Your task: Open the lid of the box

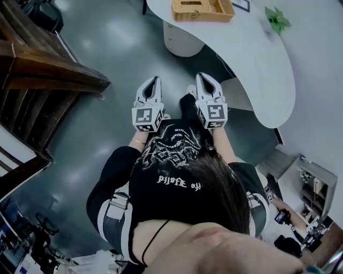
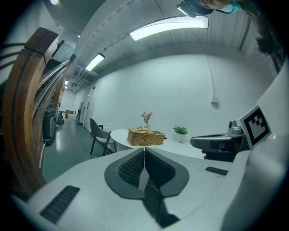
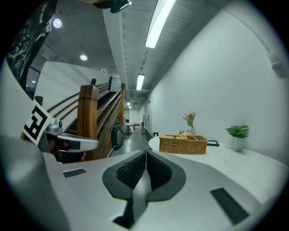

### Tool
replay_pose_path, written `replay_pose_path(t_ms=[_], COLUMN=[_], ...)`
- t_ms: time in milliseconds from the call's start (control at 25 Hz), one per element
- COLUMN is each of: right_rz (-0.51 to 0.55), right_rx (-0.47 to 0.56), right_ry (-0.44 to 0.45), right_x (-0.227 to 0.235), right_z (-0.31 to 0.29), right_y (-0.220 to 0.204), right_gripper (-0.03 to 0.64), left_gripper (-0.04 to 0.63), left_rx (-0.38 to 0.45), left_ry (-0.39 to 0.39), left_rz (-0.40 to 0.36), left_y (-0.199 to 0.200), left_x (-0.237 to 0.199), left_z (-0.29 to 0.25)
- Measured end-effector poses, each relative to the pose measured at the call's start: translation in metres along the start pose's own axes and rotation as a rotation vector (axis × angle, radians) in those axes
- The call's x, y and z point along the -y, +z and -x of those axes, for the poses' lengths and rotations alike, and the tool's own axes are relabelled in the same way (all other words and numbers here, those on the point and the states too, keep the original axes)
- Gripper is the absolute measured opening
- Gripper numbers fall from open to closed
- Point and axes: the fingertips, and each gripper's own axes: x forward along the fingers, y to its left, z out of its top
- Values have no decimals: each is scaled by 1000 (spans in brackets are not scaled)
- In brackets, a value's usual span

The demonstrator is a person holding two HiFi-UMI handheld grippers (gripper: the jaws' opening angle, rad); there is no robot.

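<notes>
The box is a woven wicker basket-box [image 1: 202, 9] on the curved white table [image 1: 257, 59], well ahead of both grippers. It shows again in the left gripper view [image 2: 145, 136] and in the right gripper view [image 3: 183, 143], small and distant beyond the jaws. My left gripper [image 1: 155, 80] and right gripper [image 1: 202, 76] are held side by side in front of the person's chest, over the floor. Both point toward the table. The left gripper's [image 2: 144, 149] jaws meet with nothing between them, and so do the right gripper's [image 3: 146, 152]. Neither touches the box.
A wooden staircase [image 1: 37, 69] runs along the left. A potted plant [image 1: 277, 20] and a picture frame [image 3: 212, 143] stand on the table, with a vase of pink flowers [image 3: 189, 117] behind the box. A grey chair [image 2: 97, 133] stands by the table. Grey floor [image 1: 118, 48] lies between me and the table.
</notes>
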Motion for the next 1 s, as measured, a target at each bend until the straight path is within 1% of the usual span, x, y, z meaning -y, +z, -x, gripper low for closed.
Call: replay_pose_path(t_ms=[80,200,400,600,760,1000], right_rz=[10,20,-17,-1,8,31], right_rx=[-15,-26,-33,-29,-14,-8], right_ry=[17,37,44,99,136,196], right_x=[11,33,82,120,154,188], right_z=[-17,-43,-81,-116,-134,-150], right_y=[-1,4,11,21,29,34], right_gripper=[28,28,28,28,28,28], left_gripper=[25,25,25,25,25,25], left_rx=[-1,-10,-17,-25,-31,-13], left_ry=[12,20,48,74,100,159], left_rz=[7,-4,5,-8,-18,0], left_y=[5,12,24,36,39,45], left_x=[-5,-5,-3,4,19,33], left_z=[-20,-52,-107,-157,-187,-220])
